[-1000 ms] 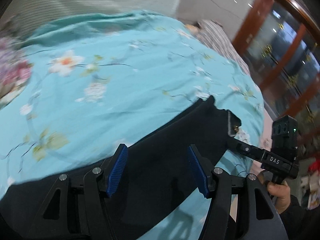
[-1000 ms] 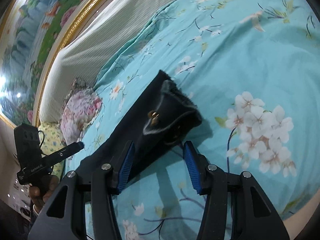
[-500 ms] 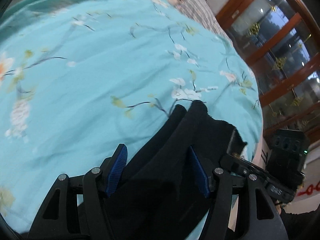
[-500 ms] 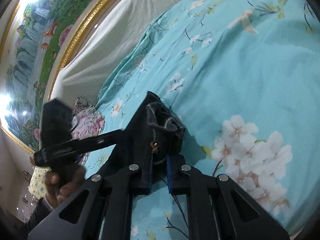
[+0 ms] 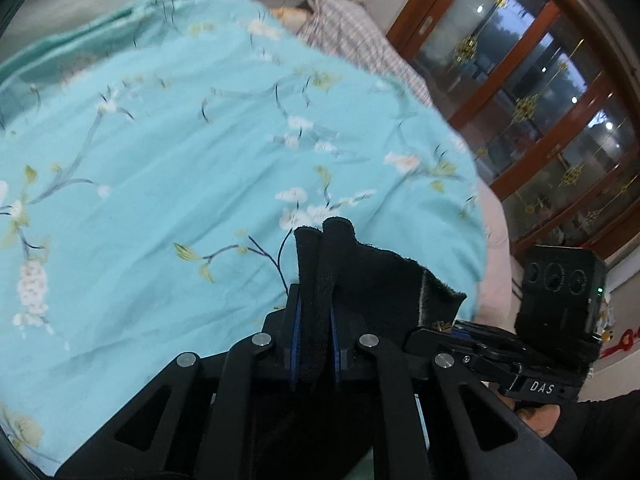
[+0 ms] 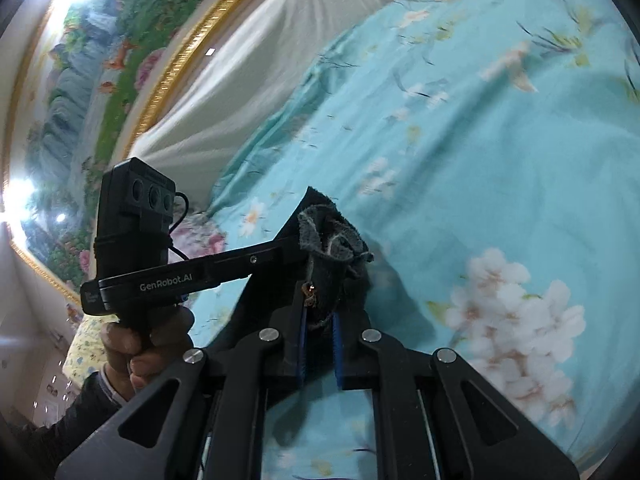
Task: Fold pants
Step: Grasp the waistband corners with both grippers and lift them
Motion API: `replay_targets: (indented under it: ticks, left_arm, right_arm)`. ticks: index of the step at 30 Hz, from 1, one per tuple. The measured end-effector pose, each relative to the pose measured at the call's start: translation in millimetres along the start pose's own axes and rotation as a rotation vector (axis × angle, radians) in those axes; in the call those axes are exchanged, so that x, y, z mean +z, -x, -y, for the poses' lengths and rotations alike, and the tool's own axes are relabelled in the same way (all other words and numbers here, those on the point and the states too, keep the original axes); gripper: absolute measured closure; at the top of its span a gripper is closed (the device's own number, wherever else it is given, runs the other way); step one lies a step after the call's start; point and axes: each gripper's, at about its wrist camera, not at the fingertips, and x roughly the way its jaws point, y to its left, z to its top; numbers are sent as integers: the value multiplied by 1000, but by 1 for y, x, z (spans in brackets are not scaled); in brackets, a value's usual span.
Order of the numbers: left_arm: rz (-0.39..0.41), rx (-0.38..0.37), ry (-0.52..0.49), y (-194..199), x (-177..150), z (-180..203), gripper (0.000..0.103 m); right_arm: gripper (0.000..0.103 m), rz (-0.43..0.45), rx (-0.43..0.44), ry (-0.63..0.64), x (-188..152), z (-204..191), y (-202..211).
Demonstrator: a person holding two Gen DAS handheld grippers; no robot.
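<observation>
A bunched fold of the black fabric pants [image 5: 360, 276] is clamped between the blue-padded fingers of the left gripper [image 5: 315, 332], whose black jaws are drawn together on the cloth. In the left wrist view the fold is seen standing up out of the jaws toward 12 o'clock, with a frayed grey edge trailing off toward 3 o'clock. There the cloth is met by the right gripper [image 5: 452, 326], which enters from 3 o'clock — its black camera block is seen at the far right, with a hand partly visible beneath it.

In the right wrist view the right gripper [image 6: 319, 330] is closed on a crumpled end of the pants [image 6: 332, 256], where a small brass-coloured fastener is seen just above the pads. The left gripper [image 6: 288, 250] reaches in from 9 o'clock, held by the left hand [image 6: 140, 340], and its tip is buried in the same dark cloth. The two grippers are thus seen very close together on the garment.

The pants are held just above a turquoise bedspread printed with white blossoms [image 5: 168, 168] — whether any part rests on it cannot be told. A striped grey cloth [image 5: 352, 40] lies at the far edge of the bed, beside a dark wooden glass-fronted cabinet [image 5: 560, 112]. A gold-framed landscape painting [image 6: 92, 72] hangs at 10 o'clock in the right wrist view, above a cream ribbed headboard [image 6: 256, 64].
</observation>
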Motion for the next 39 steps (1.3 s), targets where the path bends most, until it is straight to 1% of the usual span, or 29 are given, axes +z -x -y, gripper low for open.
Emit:
replay_targets:
  ticks: [5,7,10,12,15,18,21,25,29,33,39]
  left_arm:
    - [65,-4,1,46,-12,0,93]
    - [90,4,1,63,-19,1,93]
    - [128,21,2,89,-34,-1,93]
    - [151,32,11,104,-46,-4,92]
    - [191,35,52,128,-69,-15,92]
    - [214,54,87,143,-88,-28,92]
    - [234,62,130,157,-111,-42,92]
    - [253,64,193,163,-136,-62,93]
    - [261,69,248,164,-160,-80,93]
    - [270,56,304,159,-179,-98,93]
    - [265,56,371,146,-200,-117,93]
  right_arm:
    - [92,-9,134,26,2,-27,4]
    - [92,-14,156,51,0,-39,3]
    - [92,-37,212,64,-5,-55,-1]
    - [92,-64,253,79,-9,-68,-6]
    - [92,-105,301,111,-17,-87,-16]
    - [92,-158,338,133,-31,-105,-32]
    - [92,-212,353,144,-45,-118,-50]
    - [92,-276,374,136,-62,-127,-69]
    - [92,-330,369,133,-76,-130,-87]
    - [92,-376,350,135,-88,-132,-103]
    - [91,-436,294,161,-102,-131,-119]
